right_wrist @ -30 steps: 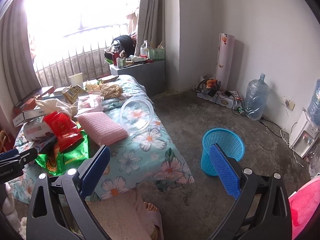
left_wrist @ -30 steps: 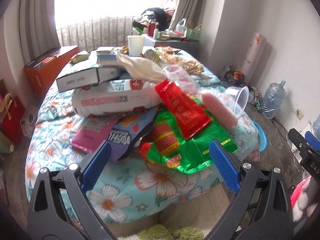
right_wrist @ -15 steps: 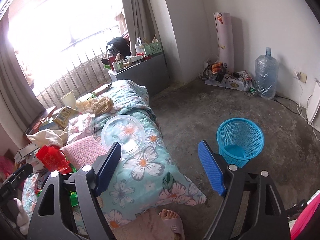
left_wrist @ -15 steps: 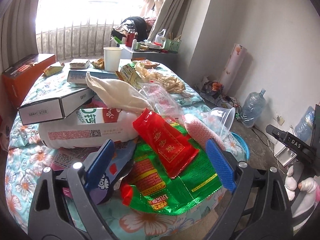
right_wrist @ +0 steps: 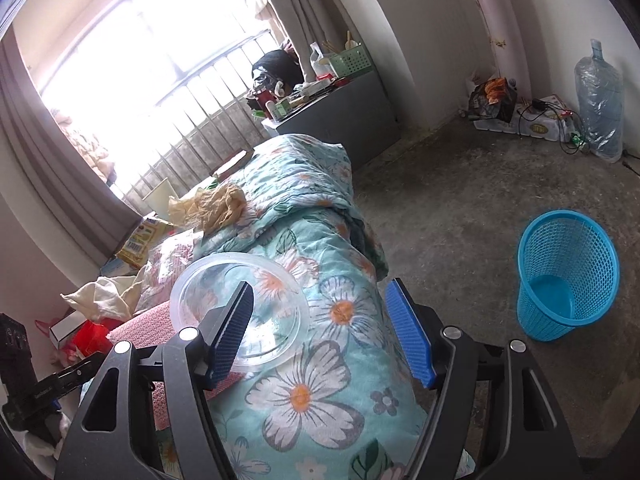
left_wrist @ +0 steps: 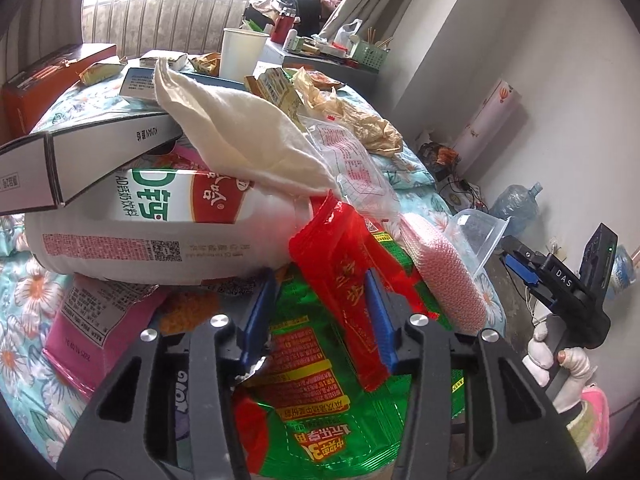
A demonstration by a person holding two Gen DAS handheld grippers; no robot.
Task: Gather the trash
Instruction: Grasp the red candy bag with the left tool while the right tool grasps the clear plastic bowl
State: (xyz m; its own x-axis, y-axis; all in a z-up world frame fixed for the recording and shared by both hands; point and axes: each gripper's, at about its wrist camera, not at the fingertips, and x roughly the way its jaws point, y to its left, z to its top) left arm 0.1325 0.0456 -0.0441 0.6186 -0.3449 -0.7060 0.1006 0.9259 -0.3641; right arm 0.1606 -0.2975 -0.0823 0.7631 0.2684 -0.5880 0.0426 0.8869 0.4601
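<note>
A heap of wrappers lies on the flowered bed point(left_wrist: 24, 292). In the left wrist view my left gripper point(left_wrist: 320, 316) is open, its blue pads either side of a red snack wrapper point(left_wrist: 344, 276) that lies on a green foil bag point(left_wrist: 316, 412). A white drink pouch point(left_wrist: 160, 224), a cream cloth point(left_wrist: 240, 128) and a pink sponge point(left_wrist: 444, 276) lie around it. My right gripper point(right_wrist: 324, 336) is open over the bed edge, its left pad over a clear plastic lid point(right_wrist: 240, 308). A blue mesh waste basket point(right_wrist: 564, 276) stands on the floor to the right.
Boxes point(left_wrist: 80, 152), a paper cup point(left_wrist: 240, 54) and crumpled paper point(left_wrist: 360, 120) crowd the far bed. A grey cabinet point(right_wrist: 340, 120), a water jug point(right_wrist: 600, 100) and cables point(right_wrist: 536, 116) line the wall. My right gripper shows at the right in the left wrist view point(left_wrist: 520, 268).
My left gripper has moved forward and down onto the wrapper pile and its jaws have narrowed around the red wrapper. My right gripper has moved closer to the bed, over the clear lid.
</note>
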